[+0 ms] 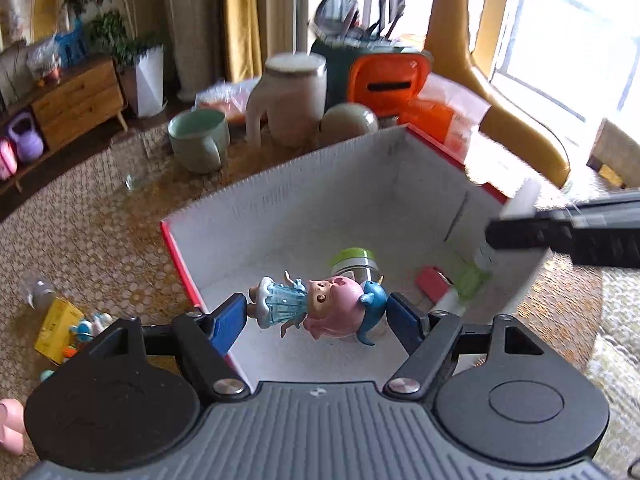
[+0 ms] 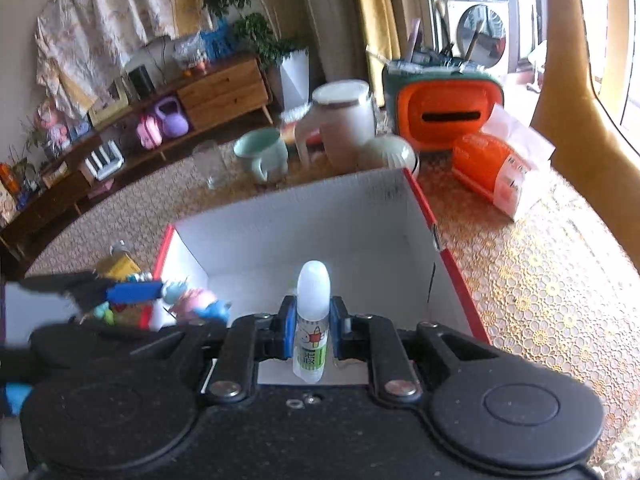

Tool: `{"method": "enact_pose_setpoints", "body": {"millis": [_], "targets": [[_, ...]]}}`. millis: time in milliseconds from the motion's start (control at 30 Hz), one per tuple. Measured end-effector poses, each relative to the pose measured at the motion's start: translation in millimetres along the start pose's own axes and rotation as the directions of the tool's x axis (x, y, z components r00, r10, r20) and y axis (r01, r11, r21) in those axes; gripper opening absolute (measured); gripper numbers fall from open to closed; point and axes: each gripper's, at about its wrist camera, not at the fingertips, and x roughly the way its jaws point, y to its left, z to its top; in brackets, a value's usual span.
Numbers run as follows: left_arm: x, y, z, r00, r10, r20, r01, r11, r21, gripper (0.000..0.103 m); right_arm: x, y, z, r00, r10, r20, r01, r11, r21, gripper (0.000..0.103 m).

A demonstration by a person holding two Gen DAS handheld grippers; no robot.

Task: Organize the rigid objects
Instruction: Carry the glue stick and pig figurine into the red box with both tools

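My left gripper (image 1: 316, 318) is shut on a small doll figure (image 1: 316, 306) with a pink head, blue dress and blue hat, held sideways over the near edge of a white box with red outer walls (image 1: 320, 196). Inside the box lie a green-lidded jar (image 1: 354, 262), a red block (image 1: 430, 284) and a green-and-white piece (image 1: 466, 284). My right gripper (image 2: 310, 330) is shut on a white glue bottle (image 2: 312, 320) with a green label, held upright over the same box (image 2: 360, 216). The right gripper's black fingers (image 1: 560, 232) show at the box's right wall in the left wrist view.
Behind the box stand a pale green mug (image 1: 198, 140), a white jug (image 1: 294, 98), a round pale bowl (image 1: 348, 122), an orange tissue box (image 1: 386, 84) and an orange packet (image 2: 496, 168). A yellow box (image 1: 56, 330) with small toys lies left on the patterned tablecloth.
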Motion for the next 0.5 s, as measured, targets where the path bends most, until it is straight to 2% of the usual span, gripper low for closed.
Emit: {"method": "enact_pose_setpoints", "body": {"millis": [100, 233, 500], "targets": [[21.5, -0.4, 9.4, 0.999, 0.006, -0.045, -0.007, 1.0, -0.029, 0.077, 15.3, -3.1, 1.8, 0.999, 0.003, -0.032, -0.003, 1.0, -0.014, 0.016], [44.3, -6.5, 17.6, 0.993, 0.063, -0.097, -0.065, 0.998, -0.015, 0.077, 34.1, -11.9, 4.9, 0.998, 0.008, -0.058, -0.008, 1.0, 0.002, 0.016], [83.3, -4.8, 32.5, 0.973, 0.133, -0.187, -0.144, 0.988, -0.046, 0.077, 67.8, -20.8, 18.5, 0.997, -0.02, -0.074, 0.021, 1.0, 0.023, 0.017]]}}
